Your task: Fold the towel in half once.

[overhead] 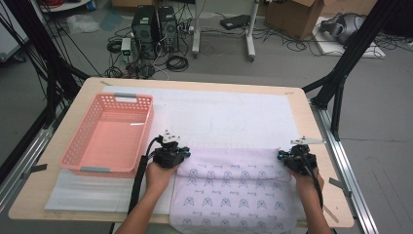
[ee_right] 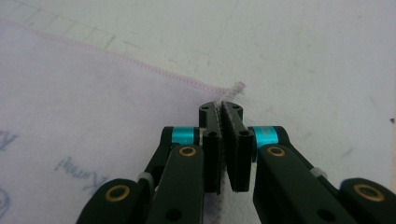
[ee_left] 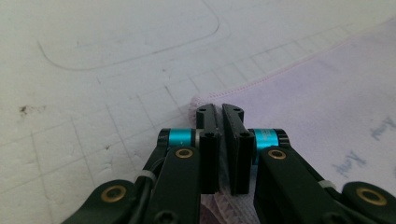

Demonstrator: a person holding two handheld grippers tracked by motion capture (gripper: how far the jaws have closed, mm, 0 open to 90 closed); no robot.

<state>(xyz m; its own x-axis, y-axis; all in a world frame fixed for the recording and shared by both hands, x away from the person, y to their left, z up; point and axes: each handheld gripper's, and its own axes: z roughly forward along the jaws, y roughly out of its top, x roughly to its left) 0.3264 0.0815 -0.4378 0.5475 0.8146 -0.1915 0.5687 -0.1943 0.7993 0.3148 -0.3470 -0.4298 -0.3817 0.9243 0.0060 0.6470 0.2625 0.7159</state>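
A pale lilac cloth printed with small motifs lies in the lower middle of the high view, its near part hanging over the edge of the surface. The left tongs are clamped on its far left corner and the right tongs on its far right corner; in both gripper views the jaws are pressed together with fabric pinched between them. Holding both far corners at once likely keeps that edge taut and straight, ready for a fold or a pull. A pink basket sits empty at the left of the high view, perhaps meant for the cloth later
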